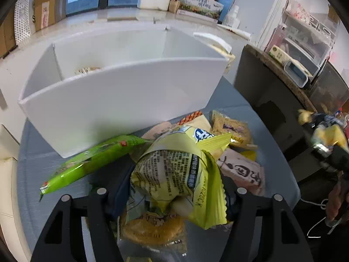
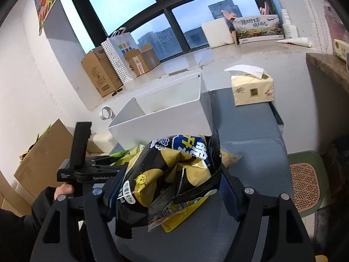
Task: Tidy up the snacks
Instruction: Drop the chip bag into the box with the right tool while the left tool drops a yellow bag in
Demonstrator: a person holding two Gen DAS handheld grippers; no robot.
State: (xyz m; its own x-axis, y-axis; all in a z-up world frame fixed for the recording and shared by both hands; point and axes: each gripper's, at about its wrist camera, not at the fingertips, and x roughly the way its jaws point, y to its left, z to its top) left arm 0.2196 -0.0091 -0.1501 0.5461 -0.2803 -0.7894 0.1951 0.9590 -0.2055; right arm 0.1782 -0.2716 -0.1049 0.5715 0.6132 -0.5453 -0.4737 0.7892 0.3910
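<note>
My left gripper is shut on a yellow-green snack packet and holds it just above a heap of snacks on the grey table. In the heap lie a long green packet, a clear-wrapped round cake, a pink packet and a yellow noodle-like pack. A white divided bin stands right behind the heap. My right gripper is shut on a black-and-yellow chip bag, raised over the table in front of the same bin. It shows blurred at the far right of the left wrist view.
A tissue box stands on the table right of the bin. Cardboard boxes and a dotted paper bag sit on the window ledge. A dark side table with clear drawers is at the right. A green stool stands beside the table.
</note>
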